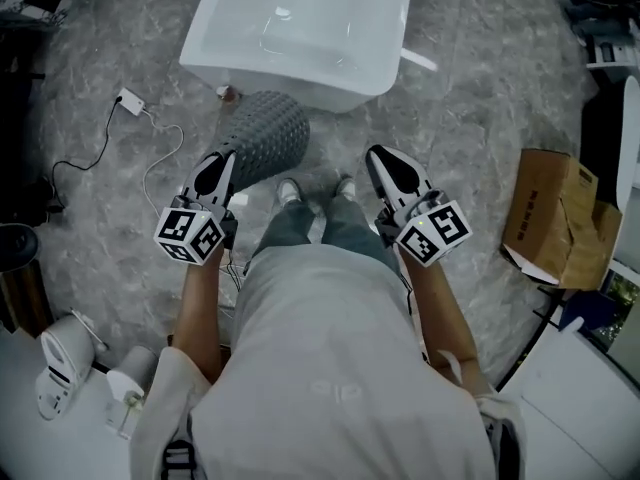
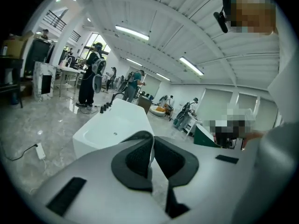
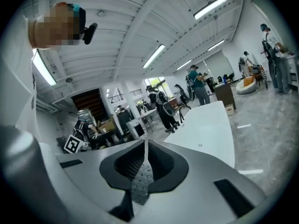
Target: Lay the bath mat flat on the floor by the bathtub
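Left claw [image 2: 153, 141] clenched, right claw [image 3: 145, 148] nipping studded grey strip [image 3: 141, 181] — bath mat [image 1: 266, 134] bunched by bathtub [image 1: 330, 86]

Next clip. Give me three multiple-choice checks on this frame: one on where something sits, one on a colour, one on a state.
1. Where is the cardboard box?
A) on a chair
B) on the floor, at the right of the person
C) on a shelf at the person's left

2. What colour is the bathtub?
A) white
B) black
C) green

3. How do the jaws of the right gripper stand?
A) wide apart with nothing between them
B) closed on a cable
C) closed on a studded gray strip of the mat

Answers:
1 B: the head view shows it lying on the floor at that side.
2 A: it looks white in all three views.
3 C: the right gripper view shows the strip pinched between the jaws.
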`<control>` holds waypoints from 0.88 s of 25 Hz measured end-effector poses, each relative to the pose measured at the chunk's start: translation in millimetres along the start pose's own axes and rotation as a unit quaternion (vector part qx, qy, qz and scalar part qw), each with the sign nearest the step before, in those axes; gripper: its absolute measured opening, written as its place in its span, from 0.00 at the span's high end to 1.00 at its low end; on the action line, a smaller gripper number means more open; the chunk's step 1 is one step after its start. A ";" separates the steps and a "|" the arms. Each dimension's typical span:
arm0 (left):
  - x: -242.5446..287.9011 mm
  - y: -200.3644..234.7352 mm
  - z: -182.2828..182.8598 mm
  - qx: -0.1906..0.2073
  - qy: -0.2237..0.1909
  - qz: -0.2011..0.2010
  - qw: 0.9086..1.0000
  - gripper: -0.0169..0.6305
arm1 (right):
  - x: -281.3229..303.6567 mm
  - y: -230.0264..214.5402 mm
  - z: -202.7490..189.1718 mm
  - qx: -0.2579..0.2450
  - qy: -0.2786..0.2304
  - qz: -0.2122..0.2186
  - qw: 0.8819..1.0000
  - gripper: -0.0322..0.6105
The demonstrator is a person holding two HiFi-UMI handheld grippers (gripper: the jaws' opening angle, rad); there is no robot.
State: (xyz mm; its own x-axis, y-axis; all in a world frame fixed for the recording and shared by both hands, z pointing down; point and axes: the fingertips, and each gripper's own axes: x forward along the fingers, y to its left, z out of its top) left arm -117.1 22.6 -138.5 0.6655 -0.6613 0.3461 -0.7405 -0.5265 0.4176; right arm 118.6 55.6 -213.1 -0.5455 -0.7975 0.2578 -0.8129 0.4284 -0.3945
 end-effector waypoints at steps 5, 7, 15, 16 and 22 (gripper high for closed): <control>3.9 31.0 -24.5 -0.016 0.010 0.066 0.998 0.93 | 26.2 -17.9 -27.1 0.015 0.048 0.051 0.997 0.87; 7.8 40.2 -39.8 -0.027 0.010 0.089 0.996 0.93 | 31.7 -27.6 -41.2 0.024 0.068 0.067 0.995 0.87; 41.7 74.3 -119.1 -0.062 0.011 0.137 0.989 0.93 | 50.5 -61.8 -124.2 0.040 0.143 0.098 0.984 0.87; 48.1 80.0 -128.5 -0.064 0.012 0.142 0.988 0.93 | 53.8 -66.7 -135.3 0.045 0.152 0.101 0.982 0.87; 77.4 124.9 -182.0 -0.092 0.011 0.171 0.981 0.93 | 81.1 -92.5 -200.7 0.065 0.193 0.110 0.973 0.87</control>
State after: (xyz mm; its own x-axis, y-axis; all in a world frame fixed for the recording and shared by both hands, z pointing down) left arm -141.0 2.9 93.4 0.3851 -0.7699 0.5089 -0.8925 -0.1704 0.4176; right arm 108.6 36.5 21.3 -0.7598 -0.4622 0.4573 -0.6488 0.4931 -0.5796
